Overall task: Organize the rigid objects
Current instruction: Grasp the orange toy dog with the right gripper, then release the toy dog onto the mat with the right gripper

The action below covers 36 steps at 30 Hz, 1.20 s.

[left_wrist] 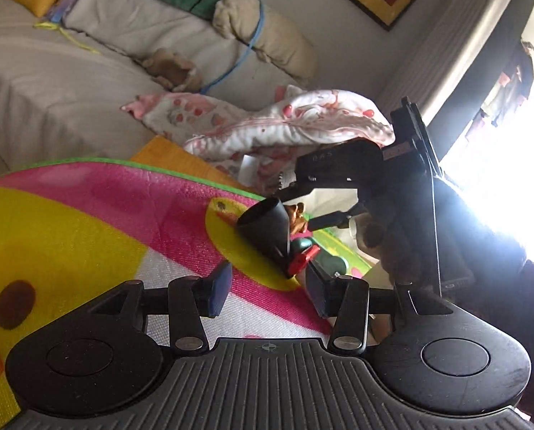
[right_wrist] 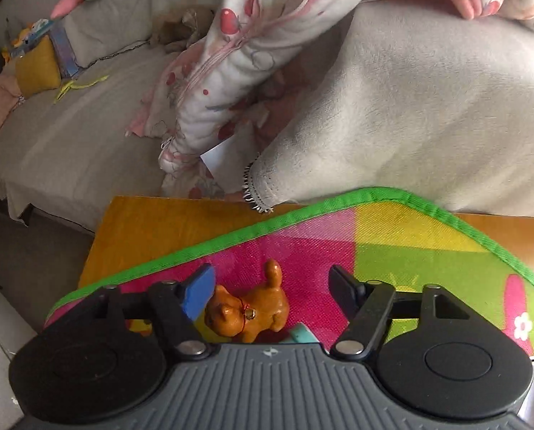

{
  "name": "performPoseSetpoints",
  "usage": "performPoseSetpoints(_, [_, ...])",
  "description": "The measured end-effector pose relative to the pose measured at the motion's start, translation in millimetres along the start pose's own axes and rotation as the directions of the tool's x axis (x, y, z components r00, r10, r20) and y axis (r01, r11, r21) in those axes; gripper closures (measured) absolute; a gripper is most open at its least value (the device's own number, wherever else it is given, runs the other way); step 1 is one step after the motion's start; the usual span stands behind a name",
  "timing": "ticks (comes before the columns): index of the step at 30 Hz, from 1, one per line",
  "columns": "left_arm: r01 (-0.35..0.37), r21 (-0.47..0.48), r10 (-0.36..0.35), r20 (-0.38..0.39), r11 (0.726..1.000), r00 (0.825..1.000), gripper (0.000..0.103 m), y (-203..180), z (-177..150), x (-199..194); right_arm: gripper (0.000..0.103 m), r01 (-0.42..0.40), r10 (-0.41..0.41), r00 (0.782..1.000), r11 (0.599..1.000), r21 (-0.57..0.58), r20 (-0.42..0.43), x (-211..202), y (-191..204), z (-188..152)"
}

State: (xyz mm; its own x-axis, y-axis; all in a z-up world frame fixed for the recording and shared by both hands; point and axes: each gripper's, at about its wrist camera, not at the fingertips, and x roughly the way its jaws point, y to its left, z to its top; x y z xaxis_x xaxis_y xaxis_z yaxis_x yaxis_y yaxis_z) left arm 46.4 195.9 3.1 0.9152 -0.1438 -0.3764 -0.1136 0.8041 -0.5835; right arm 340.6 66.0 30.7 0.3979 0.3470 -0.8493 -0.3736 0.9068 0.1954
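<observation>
Right gripper (right_wrist: 270, 286) lowered astride brown dog (right_wrist: 249, 310), which stands upright on mat (right_wrist: 392, 236) near the green-bound far edge. Jaws about half open; blue pad close beside the head, contact unclear, other pad clear. Probably positioned for a side pinch. Left gripper (left_wrist: 267, 288) half open, empty, facing black cone (left_wrist: 265, 229) and red clip (left_wrist: 304, 259), likely next.

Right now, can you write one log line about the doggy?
right gripper: open around brown dog figurine | left gripper: open, empty | surface: colourful mat
</observation>
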Motion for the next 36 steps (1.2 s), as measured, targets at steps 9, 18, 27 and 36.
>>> performPoseSetpoints(9, [-0.003,0.008,0.003,-0.001,1.000,1.000,0.053,-2.9,-1.3,-1.5,0.038,0.018,-0.018,1.000,1.000,-0.020,0.022,-10.4,1.2,3.8])
performPoseSetpoints(18, [-0.005,-0.010,0.005,-0.009,1.000,1.000,0.053,0.5,0.1,0.4,0.075,0.047,-0.053,0.998,0.988,-0.147,-0.034,2.2,6.3,-4.3])
performPoseSetpoints(27, [-0.027,-0.001,0.027,-0.003,1.000,1.000,0.053,0.9,-0.9,0.2,0.079,0.015,-0.035,0.994,0.982,-0.190,-0.102,-38.3,5.0,-71.9])
performPoseSetpoints(36, [-0.035,0.004,0.035,-0.029,0.999,0.999,0.053,3.5,-1.8,4.3,0.078,-0.152,0.102,0.972,0.960,-0.237,-0.210,-90.5,10.8,-159.1])
